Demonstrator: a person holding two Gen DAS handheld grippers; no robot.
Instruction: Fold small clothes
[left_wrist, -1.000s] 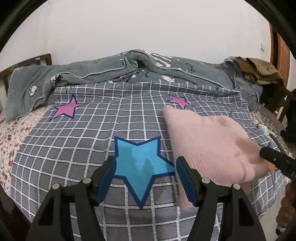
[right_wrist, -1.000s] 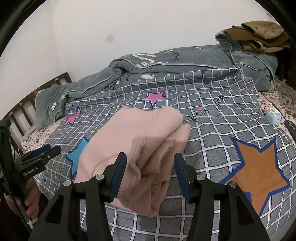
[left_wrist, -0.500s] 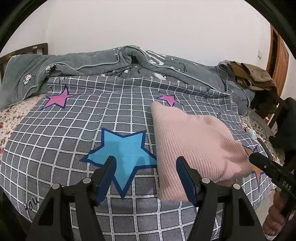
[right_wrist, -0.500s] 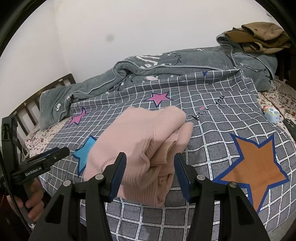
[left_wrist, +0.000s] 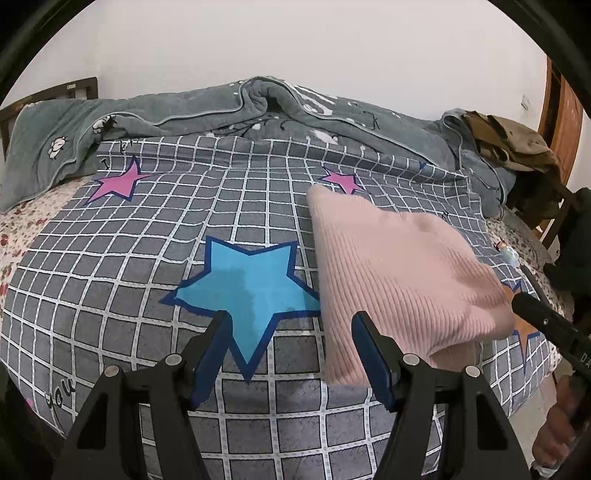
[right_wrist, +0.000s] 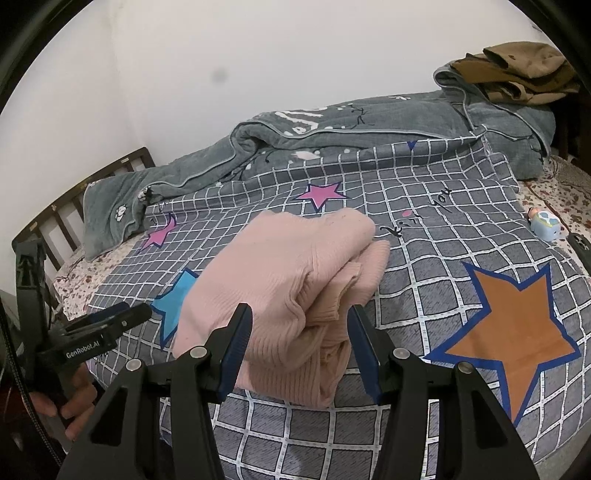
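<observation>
Risk of unfolding: right claw (right_wrist: 295, 354) open astride loose layered edge of pink sweater (right_wrist: 295, 280) at lower centre; left claw (left_wrist: 291, 354) open, empty.

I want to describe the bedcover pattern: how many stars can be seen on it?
4: a blue star left of the pink sweater, an orange star to its right, and two pink stars farther back. The sweater may hide more.

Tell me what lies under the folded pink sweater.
The pink sweater rests on the grey checked cover, overlapping the blue star. Whatever else lies beneath the sweater is hidden.
</observation>
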